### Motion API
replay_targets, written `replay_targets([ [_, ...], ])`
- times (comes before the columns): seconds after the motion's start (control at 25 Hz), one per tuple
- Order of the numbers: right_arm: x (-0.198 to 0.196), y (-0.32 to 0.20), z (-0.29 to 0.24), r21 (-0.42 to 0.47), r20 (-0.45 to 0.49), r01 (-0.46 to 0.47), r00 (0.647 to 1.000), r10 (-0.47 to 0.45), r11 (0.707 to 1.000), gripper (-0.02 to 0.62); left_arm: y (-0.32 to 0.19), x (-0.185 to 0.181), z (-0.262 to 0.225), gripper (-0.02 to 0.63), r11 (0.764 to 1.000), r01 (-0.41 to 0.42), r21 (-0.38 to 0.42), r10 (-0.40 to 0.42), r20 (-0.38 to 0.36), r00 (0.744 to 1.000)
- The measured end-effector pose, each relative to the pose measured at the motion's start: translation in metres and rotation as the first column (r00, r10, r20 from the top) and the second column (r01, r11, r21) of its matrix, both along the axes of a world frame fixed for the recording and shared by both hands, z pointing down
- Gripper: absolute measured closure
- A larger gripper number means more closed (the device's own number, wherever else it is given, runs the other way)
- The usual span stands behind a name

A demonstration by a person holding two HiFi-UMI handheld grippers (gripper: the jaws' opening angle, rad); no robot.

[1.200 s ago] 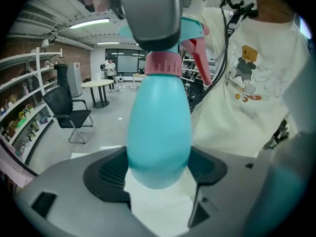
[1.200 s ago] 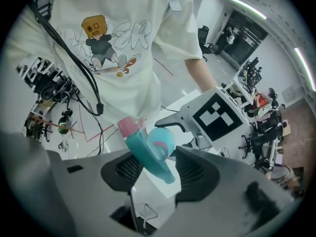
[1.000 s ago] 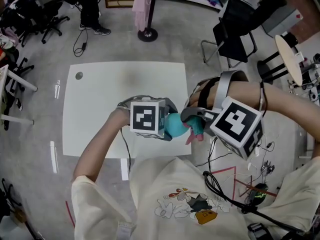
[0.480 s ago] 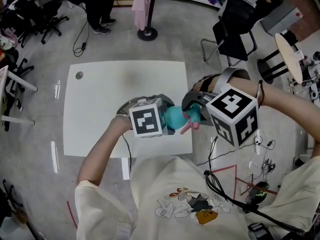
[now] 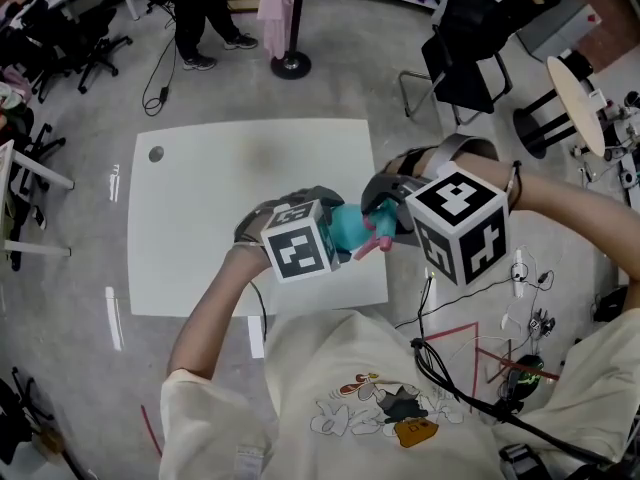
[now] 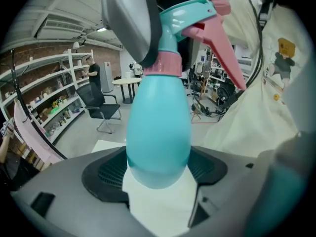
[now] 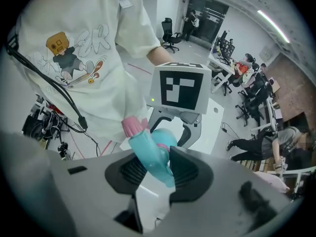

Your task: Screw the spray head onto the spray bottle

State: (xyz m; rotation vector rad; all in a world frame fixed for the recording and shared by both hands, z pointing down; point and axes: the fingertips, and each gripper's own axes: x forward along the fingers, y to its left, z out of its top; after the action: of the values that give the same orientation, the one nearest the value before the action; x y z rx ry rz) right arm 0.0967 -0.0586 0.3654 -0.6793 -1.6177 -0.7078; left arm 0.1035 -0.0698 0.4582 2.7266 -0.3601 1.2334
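Over the white table's (image 5: 200, 218) front right corner, a teal spray bottle (image 5: 347, 228) is held in the air between my two grippers. My left gripper (image 5: 328, 236) is shut on the bottle's round body (image 6: 158, 132), and its marker cube faces the head camera. A pink collar (image 6: 163, 63) joins the bottle to the teal spray head (image 6: 190, 11), whose pink trigger (image 6: 222, 48) slants down to the right. My right gripper (image 5: 388, 216) points down and is shut on the spray head (image 7: 154, 154), with the pink nozzle (image 7: 132, 126) sticking out past its jaws.
A small round hole (image 5: 155, 154) marks the table's far left corner. A black chair (image 5: 465, 53) and a round side table (image 5: 578, 93) stand to the right. A pole base (image 5: 291, 66) and a standing person (image 5: 205, 18) are behind the table. Cables (image 5: 450, 378) lie on the floor at my right.
The right gripper has rolled about its own axis with the spray head in it, and the pink trigger has swung round. The left gripper tilted and both hands shifted slightly.
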Motion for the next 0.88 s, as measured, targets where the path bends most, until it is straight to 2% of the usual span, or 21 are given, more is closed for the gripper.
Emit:
replay_targets([
  [0.12, -0.001, -0.006, 0.009, 0.019, 0.000, -0.011, 1.000, 0.011, 1.000, 0.467, -0.007, -0.005, 0.012, 0.233, 0.997, 0.032, 0.075, -0.032, -0.002, 0.999],
  [0.2, 0.000, -0.011, 0.015, 0.008, -0.003, -0.040, 0.999, 0.040, 0.999, 0.466, -0.006, -0.014, 0.034, 0.233, 0.993, 0.065, 0.094, -0.070, 0.049, 0.996],
  [0.28, 0.002, -0.016, 0.023, -0.009, -0.008, -0.077, 0.997, 0.077, 0.997, 0.468, 0.000, -0.027, 0.058, 0.233, 0.986, 0.127, 0.106, -0.138, 0.097, 0.986],
  [0.32, 0.003, -0.018, 0.029, -0.015, -0.012, -0.099, 0.995, 0.099, 0.995, 0.468, 0.001, -0.034, 0.067, 0.233, 0.978, 0.178, 0.111, -0.189, 0.098, 0.977],
  [0.4, 0.004, -0.025, 0.042, -0.019, -0.020, -0.153, 0.988, 0.152, 0.988, 0.468, 0.002, -0.048, 0.076, 0.235, 0.947, 0.298, 0.117, -0.306, 0.055, 0.950],
  [0.52, 0.006, -0.041, 0.070, -0.007, -0.024, -0.254, 0.967, 0.254, 0.967, 0.466, 0.004, -0.058, 0.075, 0.241, 0.889, 0.449, 0.085, -0.446, -0.050, 0.894],
  [0.6, 0.005, -0.052, 0.097, -0.002, -0.027, -0.324, 0.946, 0.324, 0.946, 0.466, 0.007, -0.061, 0.074, 0.312, 0.856, 0.513, 0.069, -0.505, -0.105, 0.857],
  [0.64, 0.003, -0.058, 0.112, 0.000, -0.030, -0.358, 0.933, 0.358, 0.934, 0.466, 0.009, -0.062, 0.073, 0.372, 0.839, 0.539, 0.070, -0.529, -0.124, 0.840],
  [0.68, 0.002, -0.064, 0.127, 0.004, -0.035, -0.386, 0.922, 0.385, 0.923, 0.466, 0.010, -0.062, 0.073, 0.438, 0.825, 0.560, 0.074, -0.548, -0.137, 0.825],
  [0.8, -0.003, -0.081, 0.166, 0.038, -0.048, -0.430, 0.901, 0.431, 0.902, 0.467, 0.011, -0.065, 0.073, 0.569, 0.792, 0.605, 0.075, -0.592, -0.144, 0.793],
  [0.88, -0.006, -0.086, 0.189, 0.051, -0.067, -0.448, 0.890, 0.451, 0.893, 0.467, 0.013, -0.065, 0.075, 0.598, 0.780, 0.623, 0.057, -0.611, -0.146, 0.778],
])
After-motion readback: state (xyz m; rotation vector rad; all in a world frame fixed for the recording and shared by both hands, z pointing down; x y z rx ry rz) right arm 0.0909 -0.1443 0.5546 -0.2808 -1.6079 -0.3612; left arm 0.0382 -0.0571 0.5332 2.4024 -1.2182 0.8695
